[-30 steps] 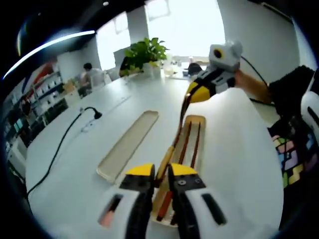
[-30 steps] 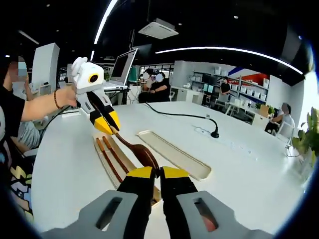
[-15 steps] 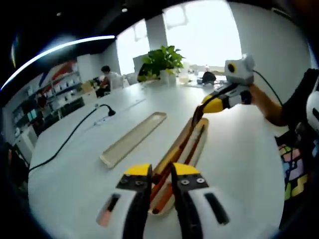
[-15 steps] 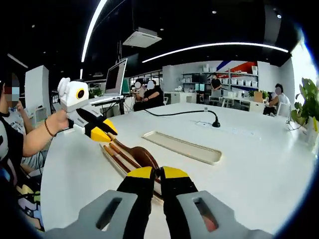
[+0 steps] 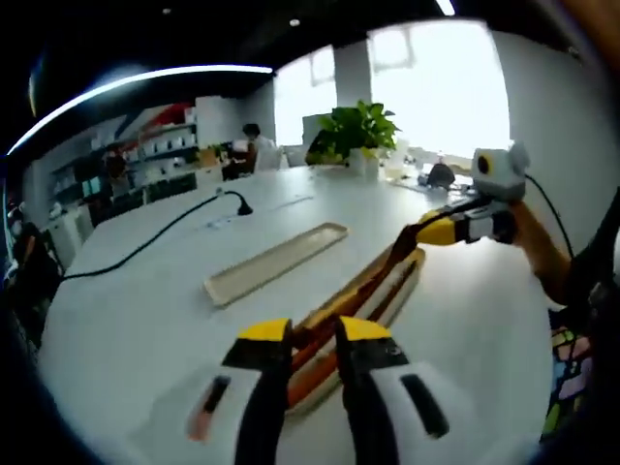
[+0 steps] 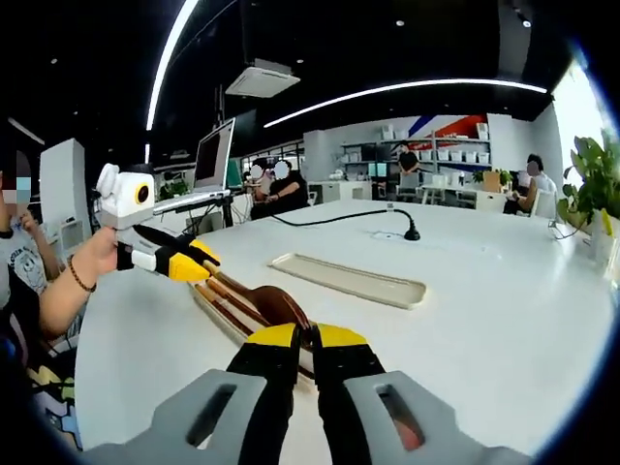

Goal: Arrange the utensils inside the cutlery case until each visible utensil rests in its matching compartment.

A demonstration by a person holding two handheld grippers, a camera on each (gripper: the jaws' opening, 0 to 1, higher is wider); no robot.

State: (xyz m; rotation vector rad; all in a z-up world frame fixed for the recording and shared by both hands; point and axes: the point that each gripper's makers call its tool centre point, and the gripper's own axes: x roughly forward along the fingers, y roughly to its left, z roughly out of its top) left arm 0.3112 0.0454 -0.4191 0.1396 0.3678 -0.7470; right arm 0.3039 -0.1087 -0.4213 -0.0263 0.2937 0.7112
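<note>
- In the left gripper view, a black cable (image 5: pixel 145 242) runs across the white table (image 5: pixel 126 320) well off to the left of the fingers, ending at a small upright plug or mic base.
- Ahead and left of the left gripper (image 5: pixel 314 334) lies the case lid (image 5: pixel 274 263), a long shallow beige tray, open side up, apart from the other tray.
- The left gripper's yellow-tipped jaws are drawn close together around the near end of the wooden spoon (image 5: pixel 354 291), its handle passing between them; it looks clamped on it.
- The spoon runs away from these fingers over the cutlery case (image 5: pixel 402 286), which sits straight ahead with dark chopsticks (image 5: pixel 378 295) lying lengthwise inside.
- At the spoon's far end, up and right, the right gripper (image 5: pixel 431 231) holds the bowl end, a hand behind it.
- A potted plant (image 5: pixel 356 131) stands at the table's far edge.
- In the right gripper view, the left gripper (image 6: pixel 194 263) comes in from the left, held by a person's hand with a bead bracelet, its tips at the handle end.
- The spoon's dark bowl (image 6: pixel 281 305) sits just beyond the right gripper (image 6: pixel 310 336), whose jaws are nearly closed at the bowl's near edge, apparently pinching it.
- The lid (image 6: pixel 349 281) lies ahead and right of these fingers.
</note>
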